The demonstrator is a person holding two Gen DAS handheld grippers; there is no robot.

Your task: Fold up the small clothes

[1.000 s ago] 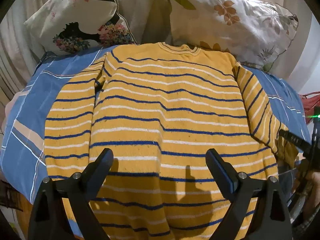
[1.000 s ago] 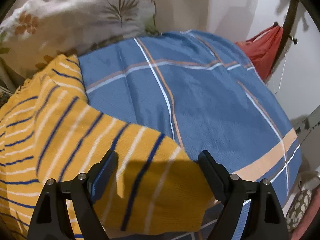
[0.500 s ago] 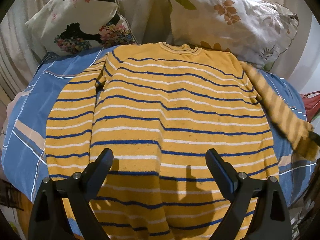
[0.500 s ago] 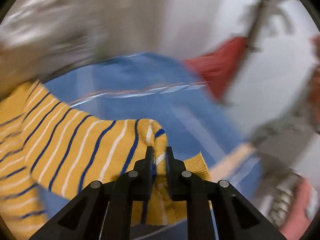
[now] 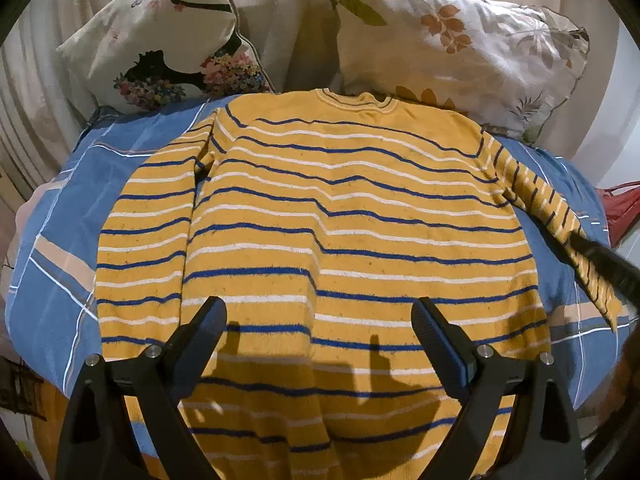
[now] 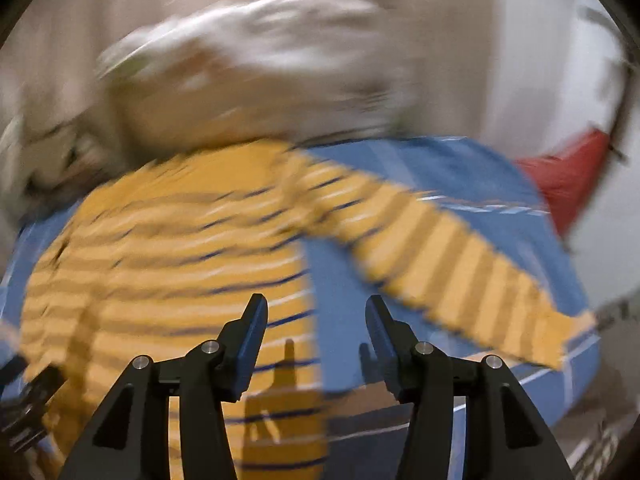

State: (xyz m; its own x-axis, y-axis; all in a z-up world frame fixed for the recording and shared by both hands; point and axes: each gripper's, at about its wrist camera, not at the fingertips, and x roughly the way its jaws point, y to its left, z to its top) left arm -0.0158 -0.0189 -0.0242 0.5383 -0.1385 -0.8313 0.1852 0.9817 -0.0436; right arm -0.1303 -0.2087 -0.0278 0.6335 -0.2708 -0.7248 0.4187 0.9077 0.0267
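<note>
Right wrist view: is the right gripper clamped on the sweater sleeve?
No: the right gripper stands open with nothing between its fingers, and the sleeve lies stretched out on the blue bedspread.

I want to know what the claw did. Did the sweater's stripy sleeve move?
Yes. The right sleeve swung outward from beside the sweater body, and now lies spread across the blue bedsheet toward the red bag.

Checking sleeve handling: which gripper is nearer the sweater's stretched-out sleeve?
Right. The right gripper hovers open just beside the stretched-out sleeve; the left gripper sits open over the sweater hem, farther away.
</note>
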